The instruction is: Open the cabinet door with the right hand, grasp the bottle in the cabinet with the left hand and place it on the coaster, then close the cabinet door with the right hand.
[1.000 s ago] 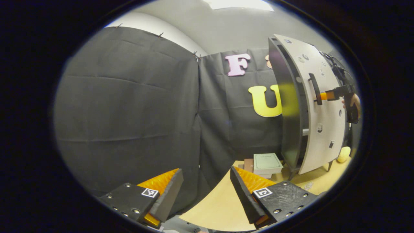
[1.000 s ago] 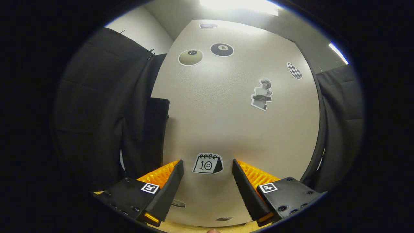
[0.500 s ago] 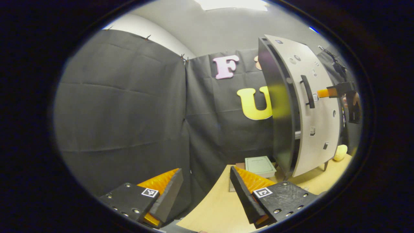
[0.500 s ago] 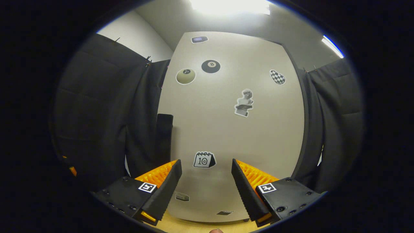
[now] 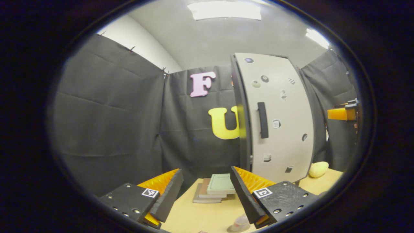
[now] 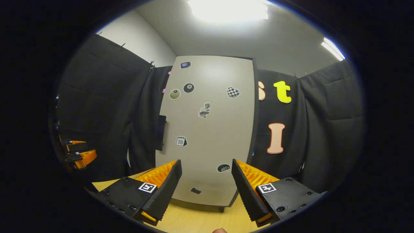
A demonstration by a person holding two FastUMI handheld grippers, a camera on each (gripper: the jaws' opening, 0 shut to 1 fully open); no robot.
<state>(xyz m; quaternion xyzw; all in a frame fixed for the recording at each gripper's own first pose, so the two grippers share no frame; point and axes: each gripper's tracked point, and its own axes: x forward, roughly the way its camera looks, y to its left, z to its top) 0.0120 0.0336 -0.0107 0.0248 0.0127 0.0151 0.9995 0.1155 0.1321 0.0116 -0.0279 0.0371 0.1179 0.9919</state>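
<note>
Pale door (image 6: 210,129) sits flush on the cabinet; my right tool (image 6: 207,191) faces it, spread wide and empty, my left tool (image 5: 207,194) likewise, above the tabletop (image 5: 207,215).

matt, faintly speckled laminate on the cabinet door (image 6: 210,129), pale and smooth, dotted with flat paper-like stickers (image 6: 181,141). dark matt plastic-looking bar for the handle (image 5: 262,120). glossy dark side panel on the cabinet (image 5: 241,123), catching a yellow reflection. smooth light wood-look finish on the surface (image 5: 200,215), low sheen. matt paper or card covers on the stacked books (image 5: 215,189). creased, dull black cloth on the booth wall (image 5: 106,129). ribbed inner faces and matt, slightly grainy plastic blocks with small metal screws on the left gripper (image 5: 206,194) and right gripper (image 6: 206,191).
</note>
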